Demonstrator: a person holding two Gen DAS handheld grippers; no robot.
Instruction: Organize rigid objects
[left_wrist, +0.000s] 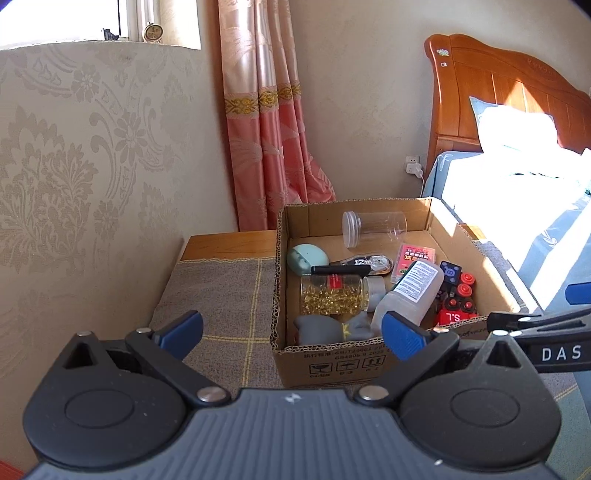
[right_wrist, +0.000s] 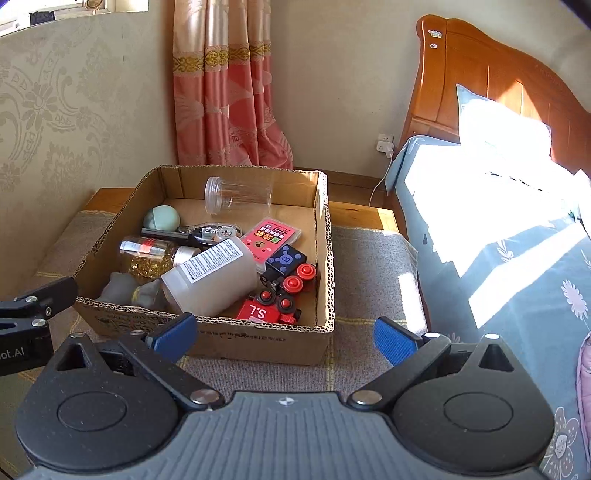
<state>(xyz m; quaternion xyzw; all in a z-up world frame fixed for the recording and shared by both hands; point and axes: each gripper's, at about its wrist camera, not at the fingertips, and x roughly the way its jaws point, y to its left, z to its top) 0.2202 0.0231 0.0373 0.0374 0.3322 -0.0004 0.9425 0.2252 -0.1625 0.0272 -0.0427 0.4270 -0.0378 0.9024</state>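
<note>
A bedroom with patterned beige wallpaper, a pink curtain (right_wrist: 225, 85) and a wooden bed (right_wrist: 491, 92) in bright sun holds a low table (left_wrist: 221, 291) covered by a grey checked cloth. On the cloth stands an open cardboard box (right_wrist: 325, 258), printed on its front with handling pictograms and small characters too fine to read.

Everything sits inside the box. A clear plastic jar (right_wrist: 238, 195) lies on its side at the back. A correction tape (right_wrist: 214, 232) reads "12m". A pink card pack (right_wrist: 271, 238) carries printed characters. A white bottle (right_wrist: 210, 275) lies tilted, its label in fine print. A red toy train (right_wrist: 269, 308) shows "S.L", and a dark block (right_wrist: 286, 260) bears a "B". A jar of gold capsules (right_wrist: 151, 256) lies beside them.

The left gripper (left_wrist: 291, 334) and right gripper (right_wrist: 284, 338) both hover before the box, jaws spread wide with nothing between them. The right gripper's side reads "DAS".
</note>
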